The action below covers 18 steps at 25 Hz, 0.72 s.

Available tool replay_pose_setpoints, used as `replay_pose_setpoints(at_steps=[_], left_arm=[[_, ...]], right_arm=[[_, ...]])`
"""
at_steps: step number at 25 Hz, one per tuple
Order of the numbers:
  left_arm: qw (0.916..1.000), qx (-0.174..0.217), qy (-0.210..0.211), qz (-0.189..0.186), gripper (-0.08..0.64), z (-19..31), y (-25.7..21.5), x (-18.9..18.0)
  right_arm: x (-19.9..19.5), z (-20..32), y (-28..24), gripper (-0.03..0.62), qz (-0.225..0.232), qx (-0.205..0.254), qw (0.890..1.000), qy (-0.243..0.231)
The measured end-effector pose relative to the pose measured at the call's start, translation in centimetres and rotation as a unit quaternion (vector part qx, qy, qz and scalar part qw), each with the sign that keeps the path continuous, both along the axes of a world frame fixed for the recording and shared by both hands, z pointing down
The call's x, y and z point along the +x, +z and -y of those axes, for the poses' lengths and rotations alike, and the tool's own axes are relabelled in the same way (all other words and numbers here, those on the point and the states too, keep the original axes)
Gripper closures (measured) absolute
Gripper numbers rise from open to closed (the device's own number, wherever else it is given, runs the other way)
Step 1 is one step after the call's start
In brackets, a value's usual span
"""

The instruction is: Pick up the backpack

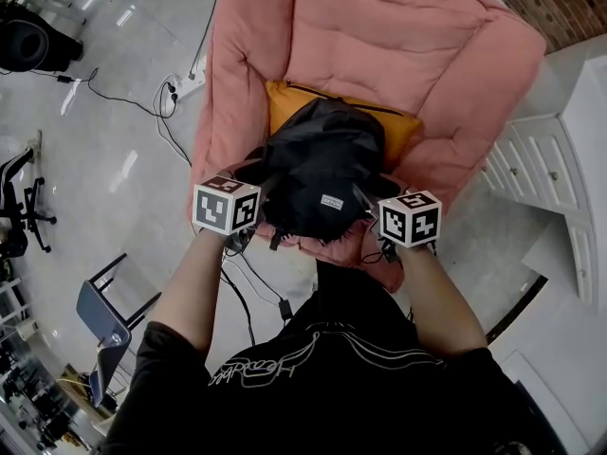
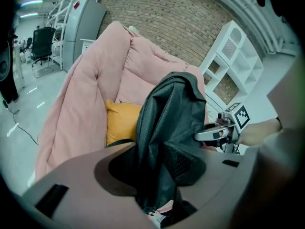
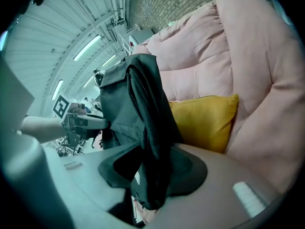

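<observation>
Head view looks down on the black backpack (image 1: pixel 321 167), which stands on the seat of the pink armchair (image 1: pixel 398 36), just in front of a yellow cushion (image 1: pixel 285 102). The left tool (image 2: pixel 159 175) is clamped on a fold of the bag's side fabric. The right tool (image 3: pixel 150 168) pinches the opposite side the same way, so both grips hold soft cloth, not a handle. To lift well, I'd judge both hands should rise together and level with the clamps kept tight. Thin fabric can slide out, and a lopsided pull would tip the bag.
</observation>
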<state>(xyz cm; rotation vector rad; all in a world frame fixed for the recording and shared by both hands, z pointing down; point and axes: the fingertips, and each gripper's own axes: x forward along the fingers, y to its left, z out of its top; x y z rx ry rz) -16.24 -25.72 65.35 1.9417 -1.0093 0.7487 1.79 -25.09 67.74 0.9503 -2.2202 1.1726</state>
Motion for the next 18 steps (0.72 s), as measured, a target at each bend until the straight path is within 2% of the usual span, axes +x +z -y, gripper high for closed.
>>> replay_pose_setpoints(at_steps=[18], left_arm=[[0.9986,0.050,-0.017,0.007,0.413,-6.6,-4.9,0.2]], right_arm=[[-0.2,-5.1,-4.8,0.471,0.004,0.063,0.998,0.006]])
